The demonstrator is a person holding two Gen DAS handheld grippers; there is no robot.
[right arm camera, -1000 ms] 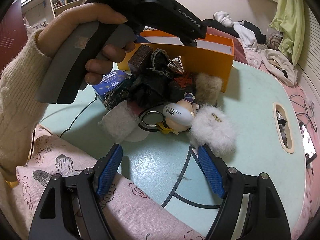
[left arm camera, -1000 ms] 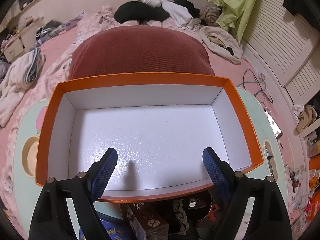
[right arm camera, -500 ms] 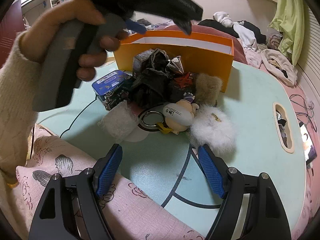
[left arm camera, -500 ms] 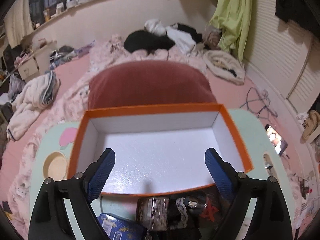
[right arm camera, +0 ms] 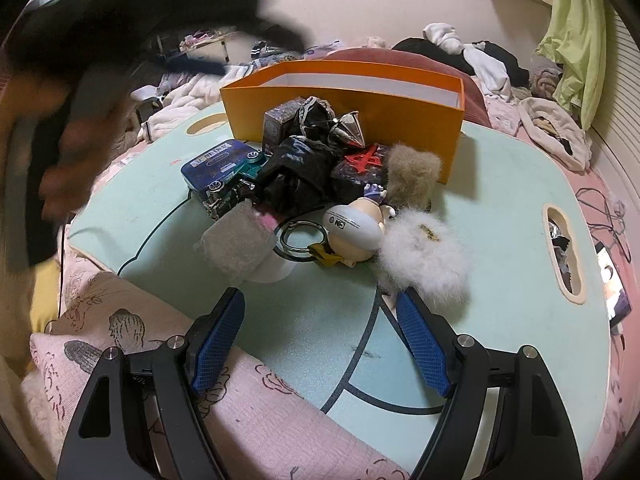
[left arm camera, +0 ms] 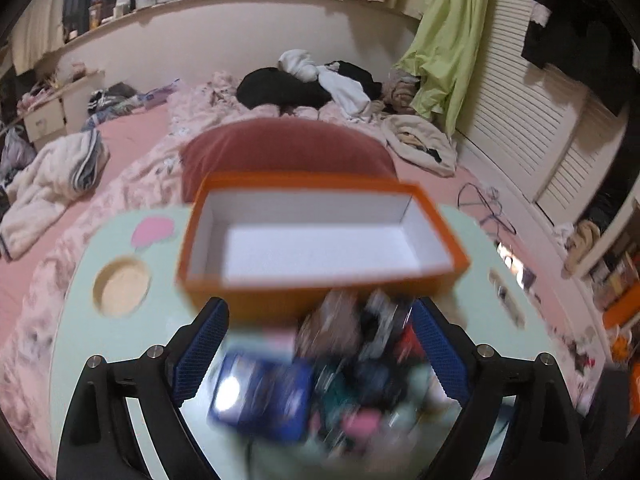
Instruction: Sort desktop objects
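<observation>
Having drawn back from the empty orange box (left arm camera: 320, 248), the left gripper (left arm camera: 320, 344), jaws just widened and empty, faced the unsorted pile (right arm camera: 312, 168).

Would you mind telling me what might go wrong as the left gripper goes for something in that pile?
The items in the pile overlap, so the open left gripper, whose jaws have just been opening with nothing between them, may grab two things or drag neighbours along. The round doll could roll if nudged. The pile sits against the orange box, so a push might shift the box.
</observation>
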